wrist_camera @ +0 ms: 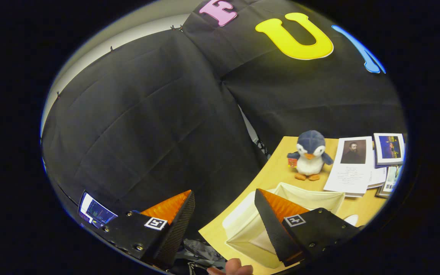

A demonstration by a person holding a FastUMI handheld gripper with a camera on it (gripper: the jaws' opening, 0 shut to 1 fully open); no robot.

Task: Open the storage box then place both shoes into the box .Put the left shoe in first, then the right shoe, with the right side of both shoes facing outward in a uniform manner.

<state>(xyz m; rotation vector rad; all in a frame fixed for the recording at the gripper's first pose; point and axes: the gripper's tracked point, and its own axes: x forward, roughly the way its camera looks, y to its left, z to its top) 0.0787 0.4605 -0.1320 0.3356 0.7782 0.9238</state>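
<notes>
The gripper [224, 214] hangs with jaws wide apart and empty above the table's [269, 172] near corner, where the cream storage box [311, 198] sits open-topped, apparently awaiting shoes.

No wording can be read. The sheet [351, 165] on the counter [269, 173], beside the plush penguin [309, 154], carries a portrait over lines of print too small to make out. The cards [389, 147] past it are blurred. Each of the gripper [224, 208] fingers [166, 223] bears a square black-and-white marker tag [156, 223], a pattern rather than lettering
</notes>
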